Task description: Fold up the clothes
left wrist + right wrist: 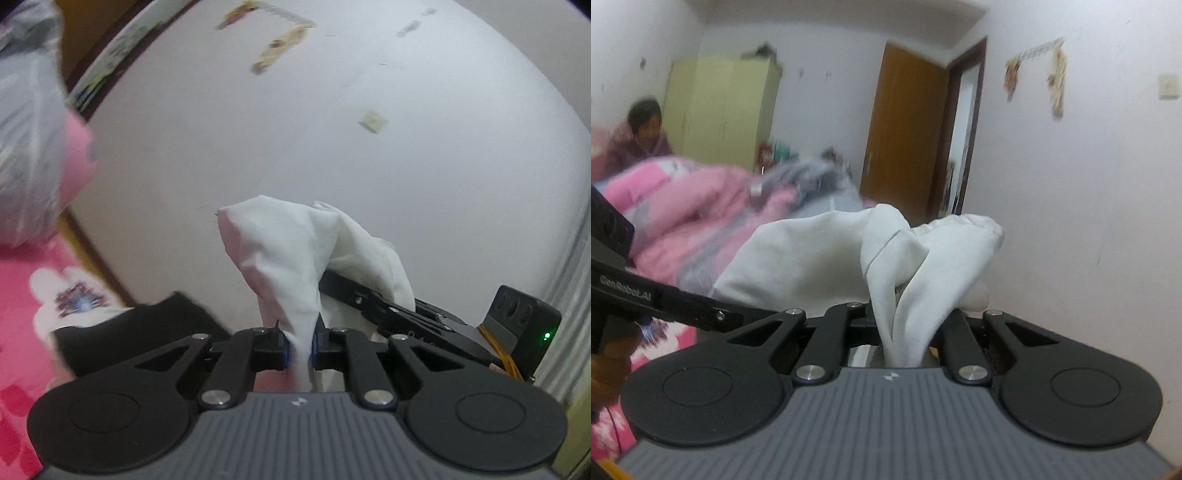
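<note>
A white garment (288, 258) hangs bunched in the air, held up by both grippers. In the left wrist view my left gripper (301, 350) is shut on a pinched fold of it, and the cloth rises in a peak above the fingers. The right gripper's black frame (406, 314) lies close by on the right, partly draped by the cloth. In the right wrist view my right gripper (908, 332) is shut on a thick bunch of the white garment (812, 258), which spreads off to the left. The left gripper's black handle (646, 295) shows at the left edge.
A bed with a pink quilt (683, 206) and grey clothes (812, 173) lies behind. A person (642, 136) sits at its far side. A yellow-green wardrobe (724, 110), a brown door (905, 129) and white walls (332, 147) surround it. Pink bedding (22, 332) lies at the lower left.
</note>
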The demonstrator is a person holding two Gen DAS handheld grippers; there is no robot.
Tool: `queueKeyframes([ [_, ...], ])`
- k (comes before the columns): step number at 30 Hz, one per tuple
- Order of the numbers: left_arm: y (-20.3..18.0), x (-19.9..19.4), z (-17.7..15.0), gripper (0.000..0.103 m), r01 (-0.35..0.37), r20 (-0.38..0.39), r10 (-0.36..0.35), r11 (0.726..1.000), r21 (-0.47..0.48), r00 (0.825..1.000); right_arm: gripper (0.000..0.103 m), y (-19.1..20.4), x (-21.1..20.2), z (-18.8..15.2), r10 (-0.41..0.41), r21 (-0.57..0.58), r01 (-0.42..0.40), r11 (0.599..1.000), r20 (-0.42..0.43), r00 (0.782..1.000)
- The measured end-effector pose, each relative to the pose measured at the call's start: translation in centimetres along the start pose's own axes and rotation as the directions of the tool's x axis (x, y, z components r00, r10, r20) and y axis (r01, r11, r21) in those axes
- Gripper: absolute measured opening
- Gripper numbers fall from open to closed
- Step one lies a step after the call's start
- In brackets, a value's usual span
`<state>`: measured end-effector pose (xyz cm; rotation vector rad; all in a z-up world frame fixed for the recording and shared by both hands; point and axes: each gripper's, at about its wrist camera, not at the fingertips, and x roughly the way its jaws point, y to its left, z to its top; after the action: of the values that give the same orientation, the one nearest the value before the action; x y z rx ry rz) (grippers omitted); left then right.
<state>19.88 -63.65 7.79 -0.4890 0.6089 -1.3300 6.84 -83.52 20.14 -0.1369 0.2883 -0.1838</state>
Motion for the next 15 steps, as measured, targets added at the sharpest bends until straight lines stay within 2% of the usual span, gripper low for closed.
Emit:
queueKeyframes([
  [4,5.5,0.5,-0.2,0.011,-0.049,-0.026,0.047,0.994,-0.1,0.999,0.008,0.5,6.2,-0.8,0.039,-0.025,-0.042,0.999,-0.098,0.994],
  [9,10.0,1.2,-1.0,0.012,-0.077,-0.075,0.062,0.974,-0.214,0.995,0.012,1.7,12.5,-2.3,0.059,-0.047,-0.072,0.996,-0.248,0.967],
  [11,11.4,1.4,-1.3,0.015,-0.081,-0.094,0.058,0.962,-0.26,0.994,0.027,2.2,13.9,-3.1,0.042,-0.029,-0.053,0.998,-0.305,0.951],
  [13,12.1,1.3,-1.1,0.02,-0.081,-0.102,0.053,0.955,-0.286,0.993,0.063,1.9,14.5,-3.4,-0.014,-0.032,0.004,0.999,-0.33,0.944],
  [14,12.1,1.0,-1.0,0.022,-0.081,-0.104,0.052,0.95,-0.3,0.993,0.071,1.6,14.7,-3.5,-0.047,-0.036,0.037,0.999,-0.338,0.94],
  [15,12.2,0.8,-1.0,0.024,-0.084,-0.1,0.055,0.945,-0.315,0.993,0.083,1.0,14.0,-3.5,-0.075,-0.014,0.075,0.997,-0.317,0.945],
])
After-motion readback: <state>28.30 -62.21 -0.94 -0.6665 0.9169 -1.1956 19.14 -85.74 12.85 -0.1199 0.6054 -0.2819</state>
